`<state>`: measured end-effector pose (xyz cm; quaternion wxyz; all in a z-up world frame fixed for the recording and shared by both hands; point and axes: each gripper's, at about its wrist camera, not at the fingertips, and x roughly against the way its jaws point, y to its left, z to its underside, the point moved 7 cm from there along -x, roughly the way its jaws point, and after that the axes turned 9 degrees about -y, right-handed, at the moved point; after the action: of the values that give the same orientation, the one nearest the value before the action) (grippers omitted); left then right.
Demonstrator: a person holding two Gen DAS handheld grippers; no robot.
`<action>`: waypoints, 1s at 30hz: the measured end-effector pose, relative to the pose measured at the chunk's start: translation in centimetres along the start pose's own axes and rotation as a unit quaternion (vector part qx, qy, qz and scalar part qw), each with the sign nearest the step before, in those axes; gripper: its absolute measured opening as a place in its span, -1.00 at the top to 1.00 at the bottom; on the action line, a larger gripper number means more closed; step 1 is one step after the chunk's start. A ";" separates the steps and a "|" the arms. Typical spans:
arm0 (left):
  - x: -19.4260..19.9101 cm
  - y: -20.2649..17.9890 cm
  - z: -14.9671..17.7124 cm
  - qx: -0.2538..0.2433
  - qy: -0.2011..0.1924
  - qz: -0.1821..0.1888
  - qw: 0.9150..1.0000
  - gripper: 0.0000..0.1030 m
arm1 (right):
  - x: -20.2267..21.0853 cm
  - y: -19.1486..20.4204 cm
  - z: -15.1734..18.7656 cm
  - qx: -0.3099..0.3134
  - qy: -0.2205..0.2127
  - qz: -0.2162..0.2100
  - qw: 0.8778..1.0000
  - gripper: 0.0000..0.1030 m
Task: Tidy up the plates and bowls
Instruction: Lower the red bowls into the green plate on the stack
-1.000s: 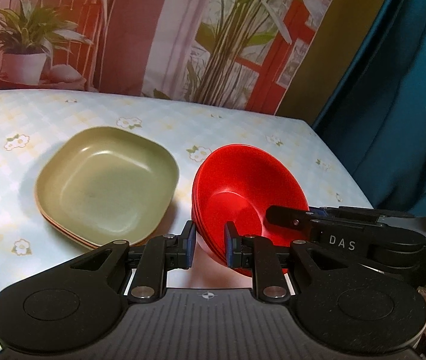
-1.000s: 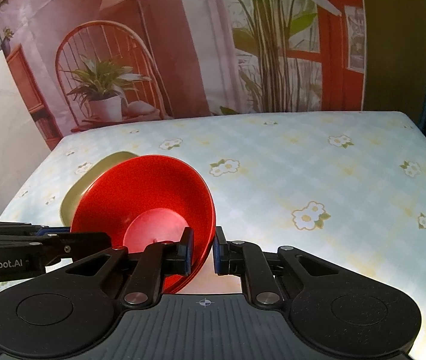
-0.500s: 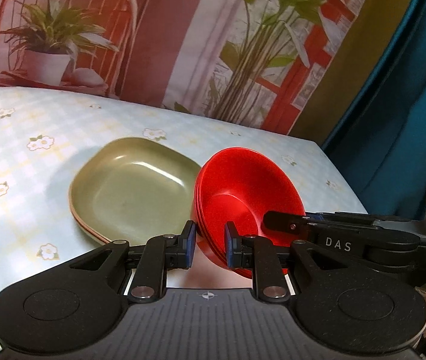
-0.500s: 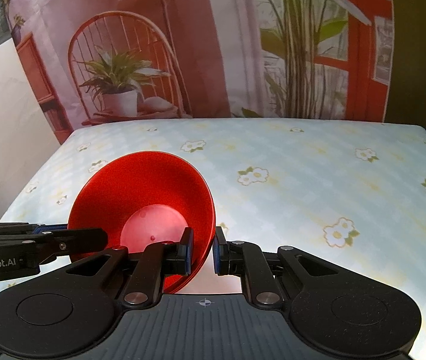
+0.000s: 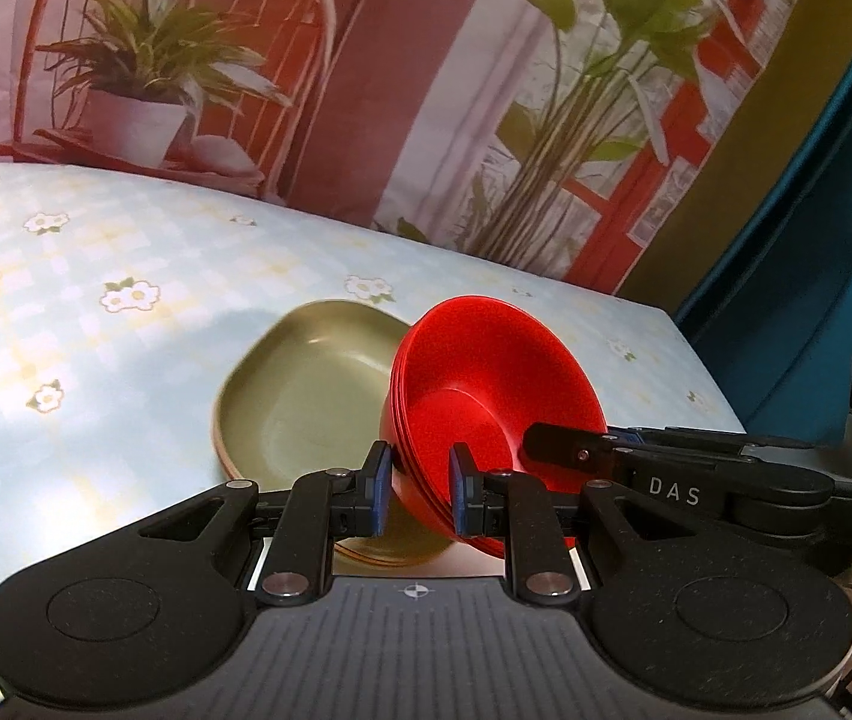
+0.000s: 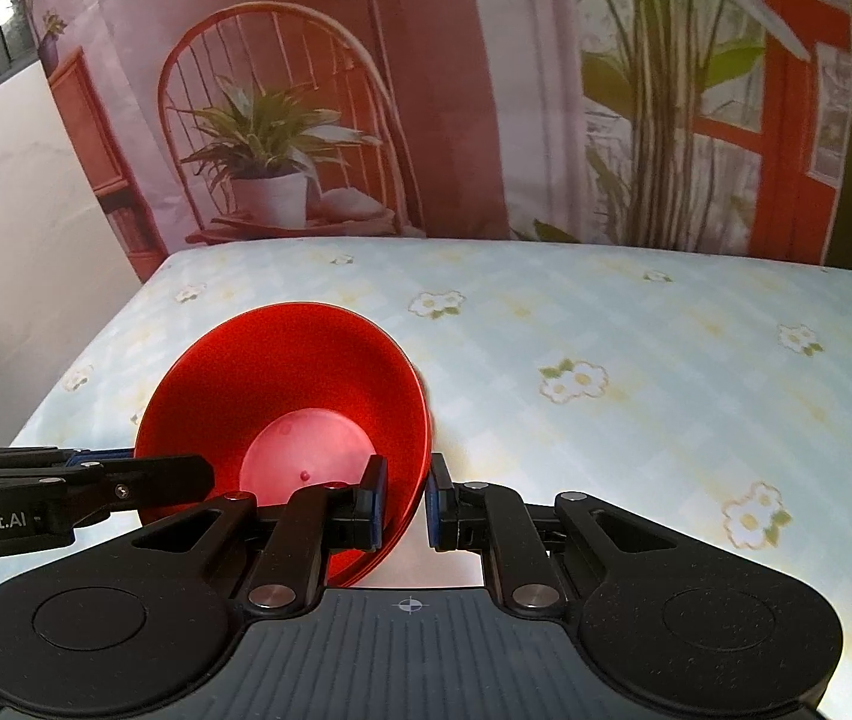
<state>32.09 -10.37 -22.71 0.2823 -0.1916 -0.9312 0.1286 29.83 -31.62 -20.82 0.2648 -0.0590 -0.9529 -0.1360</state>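
Plainly, the stack of red bowls (image 5: 486, 396) is held off the tablecloth (image 5: 126, 324), tilted, and pinched from both sides: the left gripper (image 5: 415, 489) is clamped on its near-left rim, the right gripper (image 6: 405, 495) on the opposite rim. It hangs just over the right edge of the green plates (image 5: 306, 396).

Risk, as I judge it: the nested bowls are only gripped at thin rims, so uneven pull between the two hands could splay the stack, or a lower bowl could slip out and drop onto the plates. A hard set-down could also knock the plates askew.

Counts: the rim lines suggest about four red bowls, though blur makes that uncertain; two plates at least, green on top with an orange-edged one beneath.
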 end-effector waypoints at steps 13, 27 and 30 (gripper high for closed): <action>-0.9 2.9 -0.1 0.015 0.009 -0.026 1.000 0.59 | -3.7 1.9 -0.2 -0.003 0.017 -0.014 1.000 0.78; -2.2 4.2 -0.1 0.022 0.025 -0.038 0.999 0.59 | -6.0 2.6 0.2 -0.002 0.040 -0.012 0.999 0.77; -2.4 4.3 -0.1 0.022 0.027 -0.040 0.999 0.59 | -6.1 2.7 0.1 0.003 0.044 -0.009 0.999 0.77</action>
<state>35.18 -7.50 -25.25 0.3166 -0.1518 -0.9269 0.1321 35.50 -29.25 -23.49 0.3051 -0.0432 -0.9413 -0.1381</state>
